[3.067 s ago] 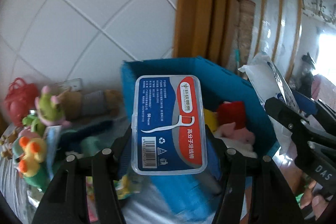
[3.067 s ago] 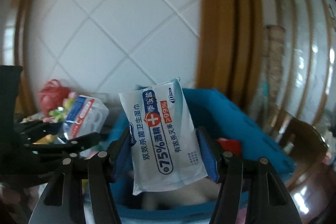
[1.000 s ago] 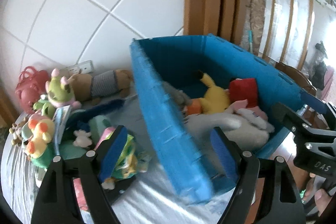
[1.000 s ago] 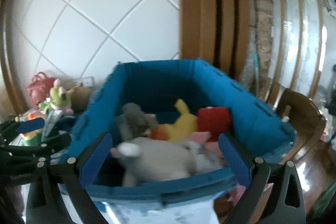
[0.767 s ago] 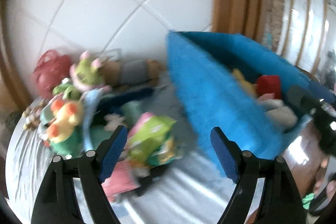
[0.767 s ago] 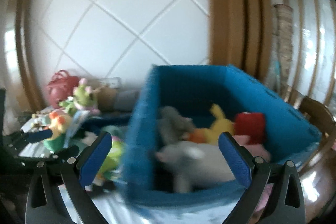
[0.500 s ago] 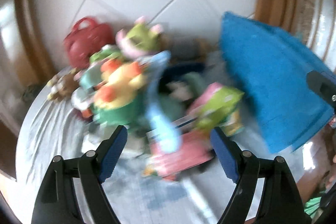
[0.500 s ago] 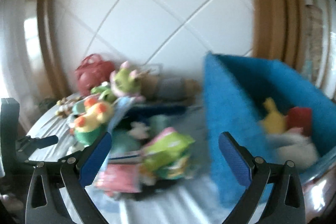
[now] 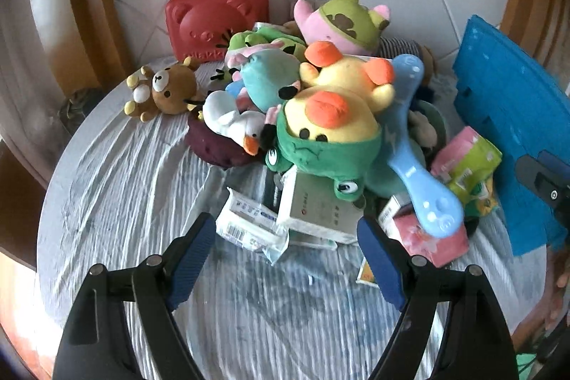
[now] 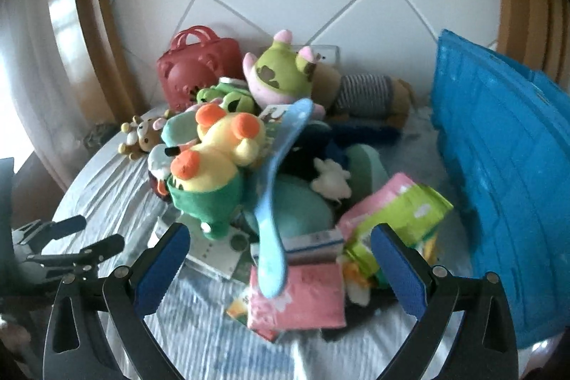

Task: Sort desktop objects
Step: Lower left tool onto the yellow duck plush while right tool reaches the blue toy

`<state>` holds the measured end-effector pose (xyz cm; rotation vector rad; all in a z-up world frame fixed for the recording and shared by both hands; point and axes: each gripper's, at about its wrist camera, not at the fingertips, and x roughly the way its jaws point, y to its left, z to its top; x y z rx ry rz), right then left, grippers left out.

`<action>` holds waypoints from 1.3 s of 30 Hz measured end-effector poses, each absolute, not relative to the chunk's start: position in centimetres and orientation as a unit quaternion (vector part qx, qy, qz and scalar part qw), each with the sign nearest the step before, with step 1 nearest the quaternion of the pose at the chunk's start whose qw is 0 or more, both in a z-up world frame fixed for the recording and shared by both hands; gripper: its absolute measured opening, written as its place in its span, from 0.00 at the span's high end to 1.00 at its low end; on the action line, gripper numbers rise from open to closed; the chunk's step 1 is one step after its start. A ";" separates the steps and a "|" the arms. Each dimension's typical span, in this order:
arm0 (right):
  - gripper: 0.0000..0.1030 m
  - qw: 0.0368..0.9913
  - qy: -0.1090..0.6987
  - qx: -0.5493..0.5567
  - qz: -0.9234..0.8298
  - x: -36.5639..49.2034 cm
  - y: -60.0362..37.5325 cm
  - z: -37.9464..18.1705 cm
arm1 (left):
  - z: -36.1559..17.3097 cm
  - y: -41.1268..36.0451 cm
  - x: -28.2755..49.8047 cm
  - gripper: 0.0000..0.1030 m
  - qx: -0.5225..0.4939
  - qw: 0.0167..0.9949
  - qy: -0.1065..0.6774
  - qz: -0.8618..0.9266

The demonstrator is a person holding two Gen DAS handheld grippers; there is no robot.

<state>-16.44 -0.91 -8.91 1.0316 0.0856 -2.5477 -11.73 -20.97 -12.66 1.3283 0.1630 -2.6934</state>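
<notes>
A heap of desktop objects lies on the round table with a striped cloth (image 9: pixel 117 202). A yellow duck plush in a green frog suit (image 9: pixel 320 127) tops it, with a light blue plastic paddle (image 9: pixel 409 145) leaning across. At the heap's near edge lie a white box (image 9: pixel 313 209), a white packet (image 9: pixel 249 223) and a pink packet (image 10: pixel 306 294). My left gripper (image 9: pixel 285 230) hangs open and empty just before the white box and packet. My right gripper (image 10: pixel 278 234) is open and empty over the pink packet and the paddle's end. The blue bin (image 10: pixel 498 166) stands to the right.
A red bear-faced case (image 9: pixel 217 20) stands at the wall, a small brown bear (image 9: pixel 164 91) and a white goose (image 9: pixel 231 120) lie at the heap's left, and a green-and-pink pack (image 10: pixel 402 212) is near the bin. A wooden frame borders the tiled wall.
Three seconds ago the left gripper held a floss box and the right a wipes pack; both are now empty. Both have swung left from the blue bin and sunk toward the heap.
</notes>
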 end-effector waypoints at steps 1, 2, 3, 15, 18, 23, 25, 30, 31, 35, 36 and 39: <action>0.00 0.197 0.032 0.369 -0.908 -17.1 -1.2 -8.9 | -12.8 -21.1 -12.5 0.21 0.441 0.069 0.056 -0.893; 0.00 0.202 0.032 0.369 -0.907 -17.7 -1.5 -8.9 | -12.8 -21.1 -13.0 0.21 0.442 0.071 0.057 -0.892; 0.00 0.209 0.034 0.370 -0.904 -18.5 -1.9 -9.1 | -12.9 -21.1 -13.5 0.21 0.444 0.073 0.058 -0.891; 0.21 0.270 0.058 0.409 -0.870 -26.4 -3.5 -12.4 | -16.5 -19.1 -21.1 0.21 0.477 0.080 0.094 -0.870; 0.21 0.272 0.050 0.418 -0.866 -27.4 -3.4 -13.3 | -16.7 -18.7 -22.4 0.21 0.478 0.075 0.091 -0.871; 0.21 0.257 0.037 0.427 -0.866 -28.5 -2.7 -13.9 | -16.7 -18.2 -25.2 0.14 0.488 0.065 0.065 -0.868; 0.20 0.249 0.032 0.429 -0.867 -28.8 -2.6 -14.0 | -17.3 -18.4 -25.8 0.00 0.492 0.070 0.055 -0.866; 0.14 0.232 0.025 0.442 -0.866 -29.1 -2.8 -15.2 | -19.6 -19.5 -26.8 0.00 0.506 0.038 0.088 -0.857; 0.14 0.231 0.025 0.445 -0.865 -29.1 -2.8 -15.5 | -19.7 -19.6 -26.8 0.00 0.500 0.035 0.090 -0.861; 0.09 0.217 0.021 0.455 -0.863 -29.2 -2.8 -16.6 | -20.1 -19.6 -27.3 0.00 0.488 0.022 0.087 -0.868; 0.07 0.215 0.020 0.456 -0.864 -29.2 -2.7 -16.7 | -20.1 -19.6 -27.4 0.00 0.486 0.019 0.090 -0.869; 0.03 0.213 0.019 0.452 -0.866 -28.9 -2.6 -16.7 | -19.5 -19.7 -26.9 0.00 0.482 0.010 0.098 -0.871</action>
